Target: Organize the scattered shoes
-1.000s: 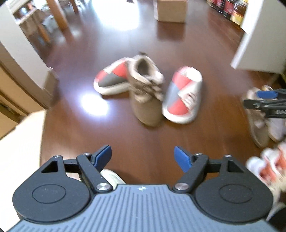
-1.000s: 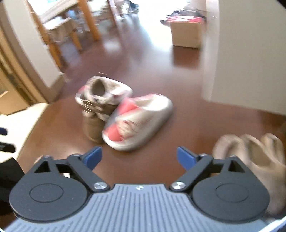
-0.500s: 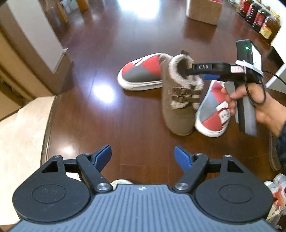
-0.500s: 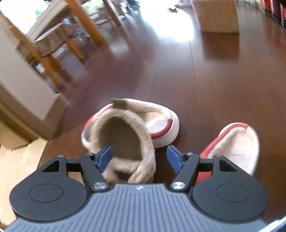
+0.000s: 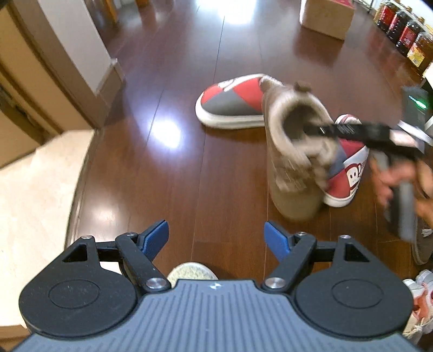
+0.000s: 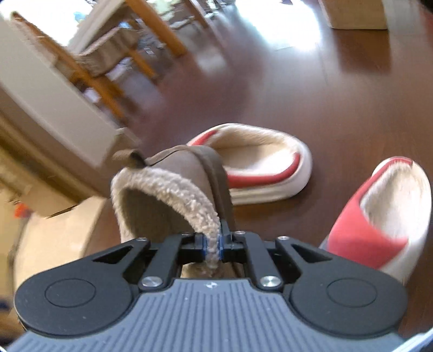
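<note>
Blurring hides the brown boot [image 5: 292,162] under right tongs [image 6: 213,245].

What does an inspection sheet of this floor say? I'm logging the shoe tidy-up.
Surface: dark wood floor, glare patches.
Job's things: brown boot, fleece collar pinched; two red slippers beside it.
Clutter: pale shoe toe below left claw; more shoes at the right edge.
Grippers: left claw open, empty; right claw shut on boot.
Cables: nothing seen.
Surroundings: cardboard box, bottles, wooden chair legs.
</note>
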`<state>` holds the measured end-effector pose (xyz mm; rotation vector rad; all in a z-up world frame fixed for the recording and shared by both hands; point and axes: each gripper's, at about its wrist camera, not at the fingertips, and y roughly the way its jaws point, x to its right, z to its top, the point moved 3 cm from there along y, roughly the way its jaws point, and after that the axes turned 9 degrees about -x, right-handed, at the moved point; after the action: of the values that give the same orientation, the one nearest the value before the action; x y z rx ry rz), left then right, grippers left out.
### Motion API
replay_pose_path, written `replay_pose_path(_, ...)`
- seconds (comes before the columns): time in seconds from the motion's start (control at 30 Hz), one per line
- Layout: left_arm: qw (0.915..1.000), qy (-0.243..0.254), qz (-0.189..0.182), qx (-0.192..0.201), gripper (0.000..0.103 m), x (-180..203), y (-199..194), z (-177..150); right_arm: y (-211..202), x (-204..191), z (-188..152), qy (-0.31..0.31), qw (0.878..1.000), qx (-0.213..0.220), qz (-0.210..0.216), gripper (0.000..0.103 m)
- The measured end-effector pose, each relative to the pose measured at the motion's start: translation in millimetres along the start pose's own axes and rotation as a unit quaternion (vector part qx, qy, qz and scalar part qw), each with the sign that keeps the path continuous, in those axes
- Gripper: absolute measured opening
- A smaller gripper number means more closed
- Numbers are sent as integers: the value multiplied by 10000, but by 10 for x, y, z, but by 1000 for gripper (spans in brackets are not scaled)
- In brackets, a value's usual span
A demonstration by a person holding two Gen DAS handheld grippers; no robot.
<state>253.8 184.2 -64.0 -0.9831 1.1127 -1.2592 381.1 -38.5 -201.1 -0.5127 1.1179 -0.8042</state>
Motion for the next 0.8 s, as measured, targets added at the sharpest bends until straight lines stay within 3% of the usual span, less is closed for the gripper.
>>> replay_pose_path(0.13, 9998, 177, -62, 120, 79, 220, -137, 2, -599, -38, -305, 149, 9994, -296, -92, 8)
replay_pose_path(0.2, 9990, 405, -70, 194, 79, 421, -198, -6, -989, 108, -503, 487, 9973, -428, -331, 8)
replay_pose_path(0.33, 9950, 953, -50, 302, 79, 906, -269, -39, -1381, 535, -741, 793, 9926, -495, -774, 9)
replay_pose_path(0.43, 9911, 1299, -30, 293, 79, 1234, -291, -72, -1451, 1042, -931, 1213, 9853, -501, -1096, 23)
replay_pose_path(0.47, 9900, 1379, -32, 307, 79, 1317, -307, -88, -1550, 1182, -989, 1195, 9845, -287, -1249, 37)
replay_pose_path(0.5, 9882, 1491, -43, 340, 79, 1436, -342, -104, -1656, 1325, -1049, 1171, 9831, -64, -1407, 62)
replay_pose_path(0.57, 9854, 1652, -71, 407, 80, 1615, -390, -132, -1890, 1429, -1146, 1074, 9787, 223, -1736, 82)
replay_pose_path(0.7, 9812, 1879, -93, 436, 80, 1873, -380, -150, -2049, 1435, -1483, 509, 9821, 47, -1814, 99)
replay_pose_path(0.8, 9792, 2004, -76, 312, 80, 1961, -257, -149, -1808, 1331, -1796, 40, 9765, -381, -2121, 101)
